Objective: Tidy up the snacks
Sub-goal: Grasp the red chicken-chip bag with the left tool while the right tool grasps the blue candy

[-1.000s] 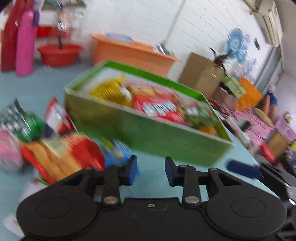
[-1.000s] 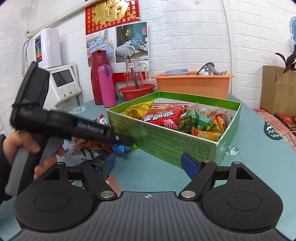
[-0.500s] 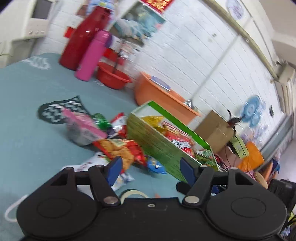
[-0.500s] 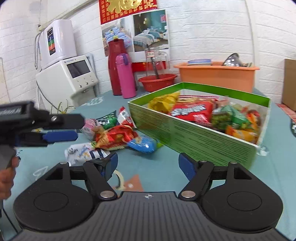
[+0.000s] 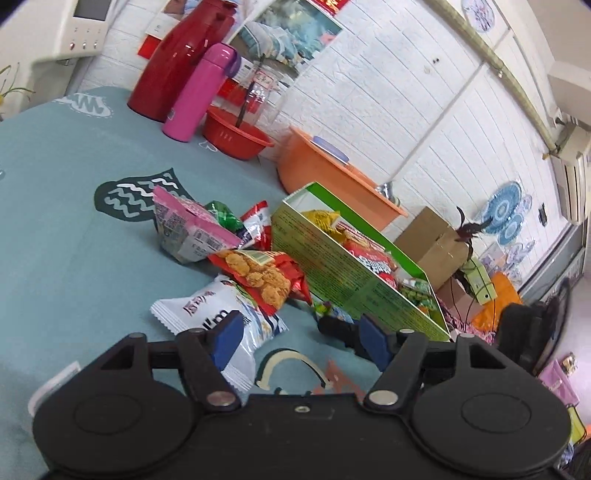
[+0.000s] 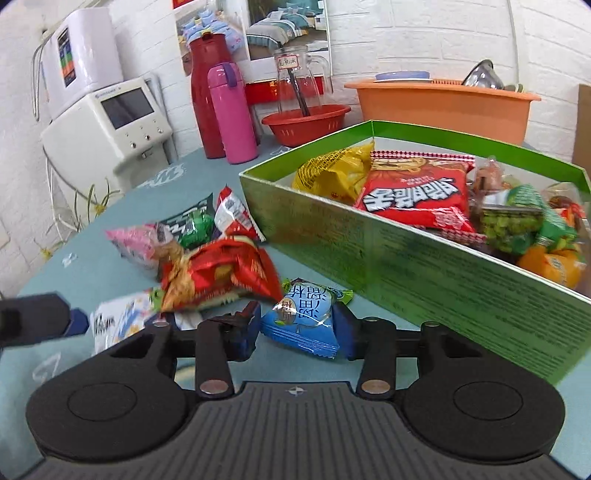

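The right gripper (image 6: 298, 331) has just been closing its jaws around a blue packet (image 6: 303, 316) on the tabletop (image 6: 110, 266); contact cannot be told. The left gripper (image 5: 300, 338) hangs with jaws wide apart over a white packet (image 5: 218, 310). At 2 o'clock stands the green box (image 6: 424, 273), snacks inside.

This looks like a lived-in home dining or kitchen corner. A teal patterned tablecloth (image 6: 122, 206) covers the table, set against a white brick wall (image 6: 424, 33). At the far edge stand a red thermos jug (image 6: 208, 92), a pink flask (image 6: 231, 114), a glass pitcher (image 6: 301, 85) over a red colander (image 6: 306, 123) and an orange washing-up basin (image 6: 443, 107) holding dishes. A countertop water dispenser (image 6: 110, 122) sits far left, with a bedding poster (image 6: 288, 26) above.
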The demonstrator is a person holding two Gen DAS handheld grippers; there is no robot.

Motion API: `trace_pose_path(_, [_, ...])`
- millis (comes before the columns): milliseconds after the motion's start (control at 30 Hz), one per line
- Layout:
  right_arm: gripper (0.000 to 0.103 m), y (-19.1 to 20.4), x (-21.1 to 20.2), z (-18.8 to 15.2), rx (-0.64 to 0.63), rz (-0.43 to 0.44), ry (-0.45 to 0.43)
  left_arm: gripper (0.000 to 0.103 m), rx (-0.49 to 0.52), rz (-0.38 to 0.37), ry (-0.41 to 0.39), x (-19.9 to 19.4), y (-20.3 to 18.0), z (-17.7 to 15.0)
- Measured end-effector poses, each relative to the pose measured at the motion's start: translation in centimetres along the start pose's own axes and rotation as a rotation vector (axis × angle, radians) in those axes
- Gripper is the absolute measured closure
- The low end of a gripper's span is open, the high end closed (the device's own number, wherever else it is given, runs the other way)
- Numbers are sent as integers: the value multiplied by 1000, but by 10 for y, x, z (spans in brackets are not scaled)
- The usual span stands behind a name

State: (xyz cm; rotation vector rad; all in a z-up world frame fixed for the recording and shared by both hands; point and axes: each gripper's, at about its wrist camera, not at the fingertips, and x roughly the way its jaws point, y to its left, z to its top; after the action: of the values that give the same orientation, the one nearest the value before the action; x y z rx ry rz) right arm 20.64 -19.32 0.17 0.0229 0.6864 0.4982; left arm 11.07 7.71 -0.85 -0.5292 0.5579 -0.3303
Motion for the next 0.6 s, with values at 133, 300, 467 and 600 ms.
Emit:
trace_pose_path(133, [29, -7, -31, -21, -30, 24, 8, 0, 26, -4, 6, 7, -9, 0])
trace_pose_path(300, [24, -20, -58, -41, 3, 1, 1, 0, 68, 20, 13, 23, -19, 8])
trace_pose_path(467, [21, -23, -63, -46, 23, -8, -6, 0, 90, 80, 13, 30, -20, 11])
trace_pose_path(600, [17, -25, -64, -46, 26, 2, -15, 0, 89, 124, -16, 21, -13, 10])
